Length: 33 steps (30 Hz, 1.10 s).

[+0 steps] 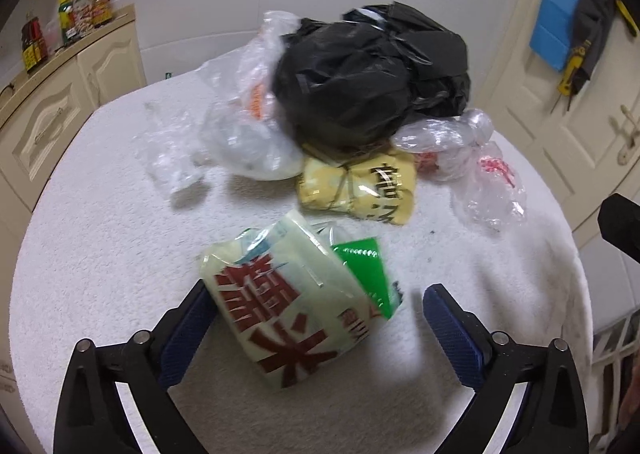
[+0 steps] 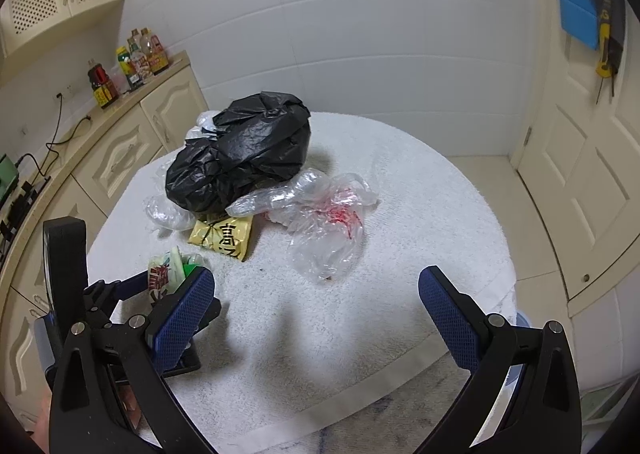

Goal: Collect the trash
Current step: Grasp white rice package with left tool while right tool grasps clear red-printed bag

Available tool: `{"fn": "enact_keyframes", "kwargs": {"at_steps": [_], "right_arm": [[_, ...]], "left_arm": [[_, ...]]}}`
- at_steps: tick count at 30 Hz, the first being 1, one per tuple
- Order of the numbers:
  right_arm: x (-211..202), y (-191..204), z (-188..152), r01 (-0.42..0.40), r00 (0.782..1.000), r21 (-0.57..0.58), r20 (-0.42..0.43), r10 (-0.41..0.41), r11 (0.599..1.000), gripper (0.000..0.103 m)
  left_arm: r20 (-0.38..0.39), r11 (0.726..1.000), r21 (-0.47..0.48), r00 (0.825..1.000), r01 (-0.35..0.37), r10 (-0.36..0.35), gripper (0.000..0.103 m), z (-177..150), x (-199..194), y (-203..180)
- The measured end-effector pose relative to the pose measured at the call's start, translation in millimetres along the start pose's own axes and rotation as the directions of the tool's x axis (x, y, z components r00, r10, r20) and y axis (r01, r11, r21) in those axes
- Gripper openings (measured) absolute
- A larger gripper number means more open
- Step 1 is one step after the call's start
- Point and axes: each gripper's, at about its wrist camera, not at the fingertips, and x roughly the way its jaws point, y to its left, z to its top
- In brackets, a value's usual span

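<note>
Trash sits in a loose heap on the table (image 2: 400, 214), which is draped w/ a white towel. Black bin bag (image 1: 368, 74) tops the heap at 12 o'clock in the left wrist view; clear plastic bags (image 1: 240, 126) spill out at about 10 o'clock, a knotted clear bag w/ red print (image 1: 480, 166) at about 2 o'clock, and a yellow packet (image 1: 360, 186) is tucked under the black bag's near edge.

Nearest item is a pale rice bag w/ red characters (image 1: 280, 294), green wrapper (image 1: 364, 274) poking out at its far side. It lies apart from the heap, toward 6 o'clock, prob. why it's the one being gone for.

Left gripper (image 1: 312, 318) is spread wide and straddles the rice bag: the left finger looks to be touching or just beside the bag's edge, the right finger stands clear w/ bare towel between. No squeeze visible, so nothing is held yet. Wide spread fits the bag's bulk; it needs room on both sides before closing.

Right gripper (image 2: 316, 294) is also open and empty, over bare towel at the table's near side, pointing toward the red-print bag. In its view the left gripper and rice bag (image 2: 164, 274) show at 9 o'clock. It keeps off to the side, prob. so the two don't collide.

Judgement: grasp step is about to start; heap untouched as far as visible.
</note>
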Motion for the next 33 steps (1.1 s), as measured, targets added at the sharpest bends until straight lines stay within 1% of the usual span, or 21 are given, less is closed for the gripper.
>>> {"fn": "enact_keyframes", "kwargs": {"at_steps": [1,2,3,6,8,10,14,19,23,24,26,27,28,30,31,32,33], "right_arm": [[0.4,-1.7,0.0,0.001,1.000,0.003,-0.001,-0.001,1.000,0.103],[1.0,-3.5,0.2,0.001,1.000,0.004,-0.001,-0.001,1.000,0.103],[1.5,-4.9,0.7,0.003,1.000,0.002,-0.002,-0.003,1.000,0.103],[6.0,-8.3,1.3,0.019,1.000,-0.006,-0.006,-0.019,1.000,0.103],[12.5,-11.7,2.9,0.028,1.000,-0.004,-0.014,-0.028,1.000,0.103],[18.3,-13.9,5.5,0.032,0.999,-0.005,-0.019,-0.033,0.999,0.103],[29.7,-14.3,13.3,0.037,0.999,-0.023,-0.027,-0.038,0.999,0.103],[52.7,-9.6,23.7,0.041,0.998,-0.063,-0.048,-0.045,0.997,0.103],[89.2,-1.0,35.1,0.054,0.994,-0.128,-0.091,-0.066,0.990,0.103],[100.4,2.0,38.4,0.051,0.992,-0.148,-0.103,-0.067,0.988,0.103],[114.6,6.3,42.9,0.034,0.993,-0.175,-0.102,-0.052,0.984,0.103],[119.4,7.8,43.8,0.016,0.993,-0.186,-0.108,-0.037,0.982,0.101],[124.3,9.1,44.6,-0.003,0.993,-0.194,-0.118,-0.020,0.981,0.089],[129.0,10.6,43.6,-0.047,0.991,-0.198,-0.134,0.021,0.979,0.076],[128.1,11.0,41.9,-0.060,0.991,-0.202,-0.132,0.034,0.977,0.070],[126.0,11.0,39.2,-0.066,0.991,-0.211,-0.127,0.039,0.975,0.066],[123.7,10.0,36.3,-0.070,0.991,-0.213,-0.123,0.044,0.975,0.059]], "left_arm": [[0.007,1.000,0.003,1.000,-0.012,0.012,0.093,-0.6,0.3,-3.6],[0.012,1.000,0.007,1.000,-0.023,0.023,0.086,-0.5,1.1,-5.1],[0.017,1.000,0.011,0.999,-0.029,0.029,0.080,0.6,1.2,-5.3],[0.019,1.000,0.010,1.000,-0.009,0.009,0.076,4.0,4.7,-3.1],[0.020,1.000,0.009,1.000,-0.011,0.011,0.074,4.0,5.8,-1.1],[0.023,1.000,0.007,1.000,0.000,-0.001,0.073,-0.2,2.5,3.0],[0.027,0.999,-0.020,0.999,0.026,-0.026,0.072,1.4,0.3,11.6],[0.055,0.998,-0.063,0.998,0.022,-0.018,0.071,4.0,-12.1,32.1],[0.069,0.996,-0.089,0.997,0.024,-0.018,0.070,6.7,-22.3,41.4],[0.072,0.996,-0.091,0.997,0.024,-0.018,0.070,7.8,-23.3,43.5],[0.078,0.995,-0.098,0.997,0.024,-0.017,0.070,6.4,-31.2,44.3],[0.080,0.994,-0.102,0.997,0.026,-0.018,0.070,5.5,-34.0,47.1],[0.081,0.994,-0.105,0.997,0.027,-0.018,0.070,2.9,-38.2,47.8],[0.087,0.994,-0.109,0.996,0.023,-0.013,0.070,-0.6,-44.3,46.7],[0.087,0.993,-0.111,0.996,0.024,-0.014,0.070,-1.3,-45.5,46.6],[0.087,0.993,-0.114,0.996,0.025,-0.015,0.070,-1.9,-46.0,46.4],[0.087,0.993,-0.114,0.996,0.026,-0.016,0.070,-2.2,-46.0,43.4]]}}
